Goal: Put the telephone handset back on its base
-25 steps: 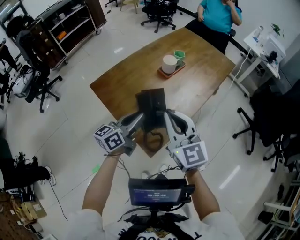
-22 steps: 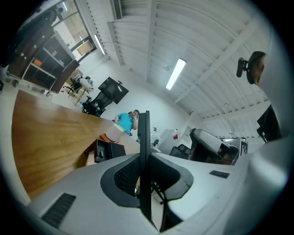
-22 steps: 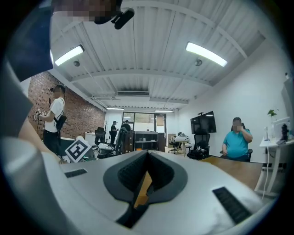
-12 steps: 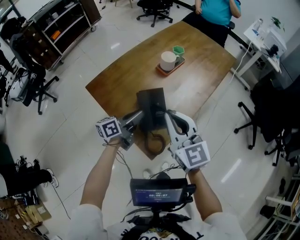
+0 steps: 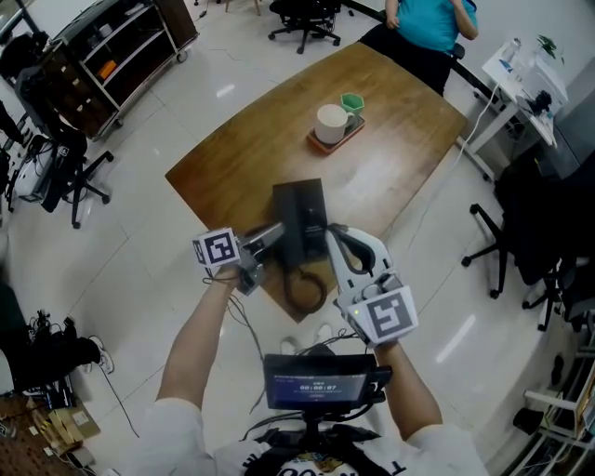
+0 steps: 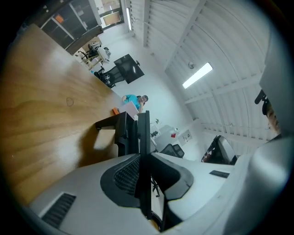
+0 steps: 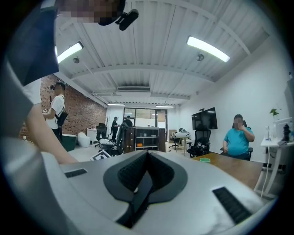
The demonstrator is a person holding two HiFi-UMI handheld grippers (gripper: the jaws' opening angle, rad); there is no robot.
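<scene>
A black telephone (image 5: 299, 216) lies on the wooden table (image 5: 242, 153) near its front corner. Its coiled cord (image 5: 302, 286) loops toward the table edge. I cannot make out the handset as a separate piece. My left gripper (image 5: 275, 232) reaches the phone's left side; in the left gripper view its jaws stand together on a thin black edge, with the phone (image 6: 118, 132) just beyond. Whether anything is held there is unclear. My right gripper (image 5: 327, 230) arches over the phone's right side. Its jaws meet with nothing between them.
A tray (image 5: 337, 136) with a white cup (image 5: 332, 122) and a green cup (image 5: 353, 101) stands further back on the table. A person in a teal shirt (image 5: 428, 20) sits at the far end. Office chairs (image 5: 516, 251) and shelving (image 5: 112, 56) ring the table.
The left gripper's marker cube has edged a little up toward the table. The right gripper and the phone have hardly moved.
</scene>
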